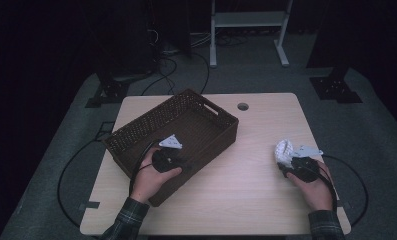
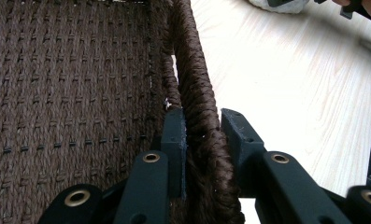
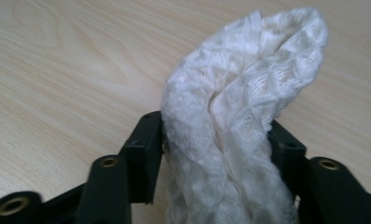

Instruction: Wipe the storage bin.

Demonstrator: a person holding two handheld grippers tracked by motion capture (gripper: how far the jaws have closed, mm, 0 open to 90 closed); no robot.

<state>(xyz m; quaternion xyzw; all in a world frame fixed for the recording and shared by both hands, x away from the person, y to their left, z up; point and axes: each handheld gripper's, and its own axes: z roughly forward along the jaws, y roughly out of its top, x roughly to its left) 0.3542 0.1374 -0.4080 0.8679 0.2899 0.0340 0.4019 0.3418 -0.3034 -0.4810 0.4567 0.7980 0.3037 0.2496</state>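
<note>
A dark brown woven basket (image 1: 136,125) stands at an angle on the left half of the light wooden table (image 1: 246,190). My left gripper (image 1: 185,164) sits at the basket's near right wall. In the left gripper view it (image 2: 203,128) is shut on the braided rim (image 2: 192,70), one pad inside and one outside. At the table's right, my right gripper (image 1: 286,162) holds a white knitted cloth (image 1: 284,149). In the right gripper view the bunched cloth (image 3: 248,70) fills the gap of the gripper (image 3: 216,135), both pads pressing on it, its top curling over the table.
The basket's inside (image 2: 66,93) holds nothing that I can see. A round cable hole (image 1: 243,106) lies near the table's far edge. Bare wood stretches between basket and cloth. Behind the table stand a white metal frame (image 1: 248,20) and floor cables (image 1: 166,75).
</note>
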